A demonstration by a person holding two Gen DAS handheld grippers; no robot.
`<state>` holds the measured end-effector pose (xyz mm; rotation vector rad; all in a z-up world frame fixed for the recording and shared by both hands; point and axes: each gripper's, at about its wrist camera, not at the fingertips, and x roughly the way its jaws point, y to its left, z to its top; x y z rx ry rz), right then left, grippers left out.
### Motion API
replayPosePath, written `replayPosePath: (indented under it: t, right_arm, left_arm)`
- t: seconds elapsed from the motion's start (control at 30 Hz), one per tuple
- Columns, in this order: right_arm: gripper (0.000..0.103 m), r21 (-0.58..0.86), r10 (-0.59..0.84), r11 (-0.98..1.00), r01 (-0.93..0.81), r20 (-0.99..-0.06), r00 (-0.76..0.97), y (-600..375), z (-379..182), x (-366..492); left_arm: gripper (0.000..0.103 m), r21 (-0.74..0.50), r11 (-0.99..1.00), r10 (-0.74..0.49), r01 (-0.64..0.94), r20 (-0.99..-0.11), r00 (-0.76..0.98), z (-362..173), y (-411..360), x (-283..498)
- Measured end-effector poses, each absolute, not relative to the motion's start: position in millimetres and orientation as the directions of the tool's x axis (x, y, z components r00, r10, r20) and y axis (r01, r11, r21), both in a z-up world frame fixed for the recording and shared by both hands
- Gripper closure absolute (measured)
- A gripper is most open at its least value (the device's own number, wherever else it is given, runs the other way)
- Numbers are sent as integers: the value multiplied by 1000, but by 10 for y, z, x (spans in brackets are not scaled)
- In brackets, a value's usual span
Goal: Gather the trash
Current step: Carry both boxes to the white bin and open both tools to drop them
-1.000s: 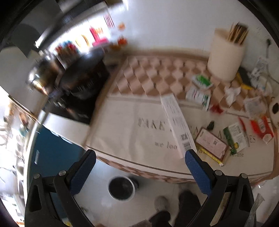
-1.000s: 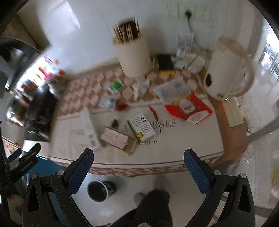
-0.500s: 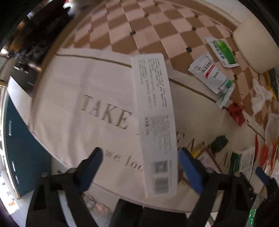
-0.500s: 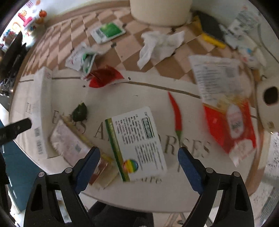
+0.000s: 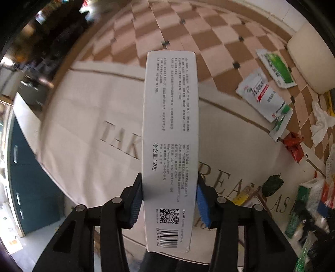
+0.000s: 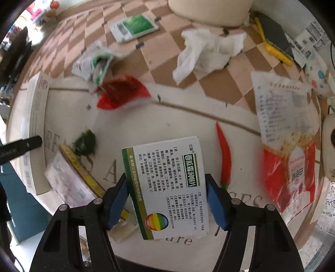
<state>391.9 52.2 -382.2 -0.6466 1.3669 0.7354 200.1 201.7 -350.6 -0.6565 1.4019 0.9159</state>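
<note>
A long white printed box [image 5: 169, 136] lies on the cream tablecloth [image 5: 88, 125]. My left gripper [image 5: 169, 177] points down over its near half, its jaws closing, and both blue pads touch the box's long sides. In the right wrist view a green-and-white medicine box [image 6: 165, 184] lies flat on the cloth. My right gripper [image 6: 165, 176] straddles it with its jaws closing, a pad against each side. The long white box [image 6: 36, 125] also shows at the left edge of the right wrist view.
Litter is scattered around: a red chili [image 6: 225, 159], crumpled white tissue [image 6: 209, 52], a red wrapper [image 6: 123, 94], green-and-white sachets [image 6: 134, 27], a dark green scrap [image 6: 84, 142], a printed sheet [image 6: 280, 108], a red packet [image 6: 293, 173], a pink box [image 6: 67, 184]. A cream cylinder [image 6: 209, 10] stands at the back.
Both grippers came down from high above the table to its surface. Their jaws narrowed from wide open onto the long white box and the medicine box.
</note>
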Motion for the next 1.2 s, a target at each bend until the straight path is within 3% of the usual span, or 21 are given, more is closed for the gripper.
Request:
replayPosePath:
  t: [0.4, 0.77, 1.03, 1.2]
  right_arm:
    - [32, 45, 260, 597, -801, -955, 141, 620, -2970, 3637]
    - [32, 73, 360, 441, -895, -927, 101, 1287, -2632, 2427]
    - [32, 110, 350, 233, -966, -937, -22, 1714, -2989, 984]
    - [32, 126, 258, 84, -988, -961, -101, 1933, -3696, -76]
  left_arm:
    - [61, 121, 441, 306, -889, -952, 22, -2660, 1874, 1493]
    - [61, 63, 274, 349, -960, -936, 38, -2501, 2052, -6]
    - [61, 24, 67, 255, -997, -967, -6, -2895, 1984, -1575]
    - [61, 37, -35, 144, -999, -989, -41, -3656, 1907, -2375]
